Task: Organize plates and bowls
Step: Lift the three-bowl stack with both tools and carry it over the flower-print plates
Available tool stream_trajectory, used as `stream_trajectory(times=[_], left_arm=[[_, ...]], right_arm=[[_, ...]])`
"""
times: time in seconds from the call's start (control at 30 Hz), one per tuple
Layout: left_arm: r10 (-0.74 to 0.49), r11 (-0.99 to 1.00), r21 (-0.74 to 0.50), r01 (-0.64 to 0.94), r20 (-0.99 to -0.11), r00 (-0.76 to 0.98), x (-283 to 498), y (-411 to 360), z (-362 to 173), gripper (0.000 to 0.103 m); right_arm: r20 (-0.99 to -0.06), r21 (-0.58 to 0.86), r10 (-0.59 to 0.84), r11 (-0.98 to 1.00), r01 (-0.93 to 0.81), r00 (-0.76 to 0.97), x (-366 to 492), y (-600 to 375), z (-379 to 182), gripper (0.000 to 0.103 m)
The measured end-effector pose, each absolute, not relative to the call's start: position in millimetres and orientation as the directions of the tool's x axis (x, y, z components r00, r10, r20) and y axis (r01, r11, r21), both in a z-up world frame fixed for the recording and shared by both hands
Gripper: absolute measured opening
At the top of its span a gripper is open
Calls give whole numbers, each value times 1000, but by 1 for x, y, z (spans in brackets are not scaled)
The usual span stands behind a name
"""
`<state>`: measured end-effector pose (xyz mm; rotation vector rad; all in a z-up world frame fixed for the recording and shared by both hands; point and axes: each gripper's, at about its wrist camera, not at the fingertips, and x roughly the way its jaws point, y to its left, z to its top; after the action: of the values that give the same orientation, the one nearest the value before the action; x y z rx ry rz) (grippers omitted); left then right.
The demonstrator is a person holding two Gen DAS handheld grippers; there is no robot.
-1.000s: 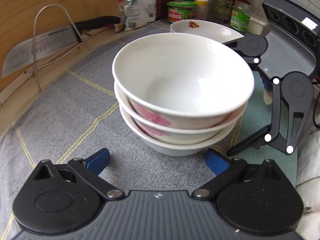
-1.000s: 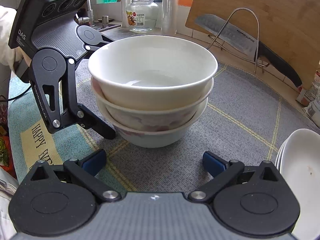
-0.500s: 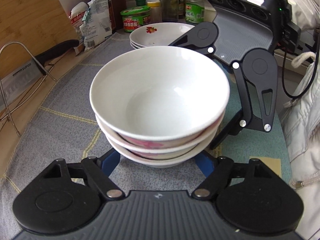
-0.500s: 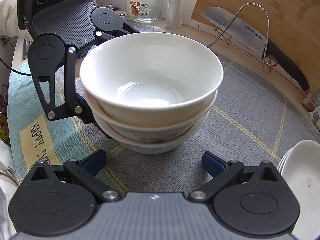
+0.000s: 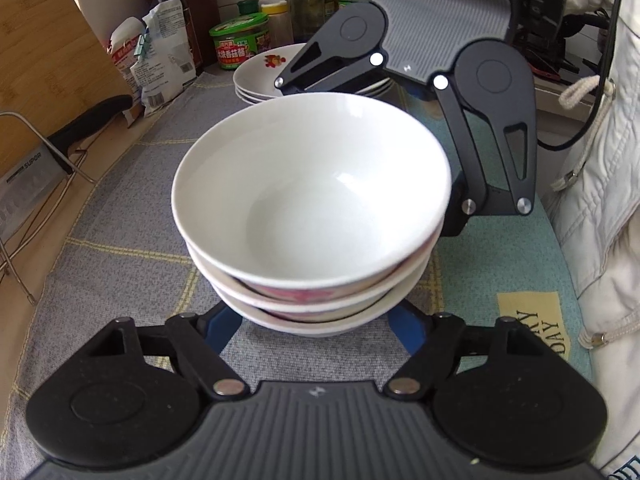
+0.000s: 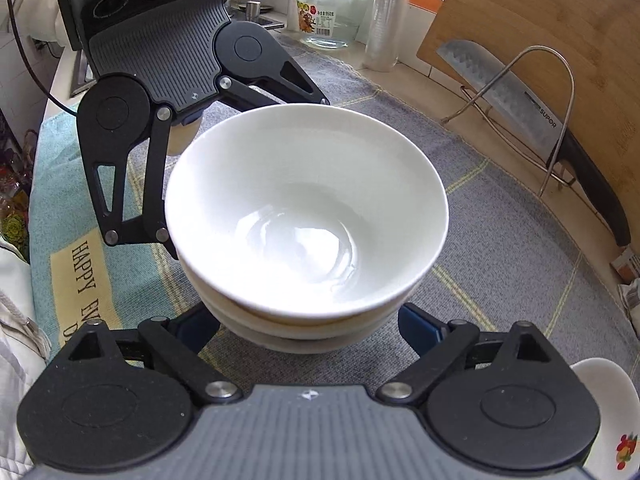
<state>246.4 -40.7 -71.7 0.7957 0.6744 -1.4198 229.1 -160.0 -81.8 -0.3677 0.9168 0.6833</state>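
A stack of three bowls (image 5: 312, 216) fills the centre of both wrist views, standing on a grey checked mat (image 5: 120, 208) on a kitchen counter; two handheld grippers flank it from opposite sides. In the left wrist view, the left gripper (image 5: 316, 330) sits at the bottom of the frame with its blue pads (image 5: 222, 330) at the foot of the lowest bowl; its jaws are closing, the stack between them, though whether the pads already press on the china cannot be told. The right gripper (image 6: 308, 330), seen in its own view at the bottom edge, stands wider around the same base; its jaws are closing too, and its pads show a sliver of clearance. A pile of plates (image 5: 264, 76) with a red motif waits in the upper centre of the left view, behind the right gripper's linkage; a cleaver (image 6: 516, 96) leans on a wire rack (image 6: 552, 120) against a wooden board (image 6: 560, 32) at upper right of the right view.

The step in hand appears to be a two-sided grasp of the whole stack; it would go best if both pairs of pads met the lowest bowl low on its wall and at the same level, closing evenly so the stack does not tip; any lift should stay level, since the upper bowls only rest in place.
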Motion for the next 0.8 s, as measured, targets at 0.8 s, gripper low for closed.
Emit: stream_trajectory(times=[0.8], left_arm=[[-561, -60, 20, 998, -828, -18, 258, -48, -73, 78]], right_arm=[[-837, 19, 390, 721, -693, 383, 229, -157, -77, 87]])
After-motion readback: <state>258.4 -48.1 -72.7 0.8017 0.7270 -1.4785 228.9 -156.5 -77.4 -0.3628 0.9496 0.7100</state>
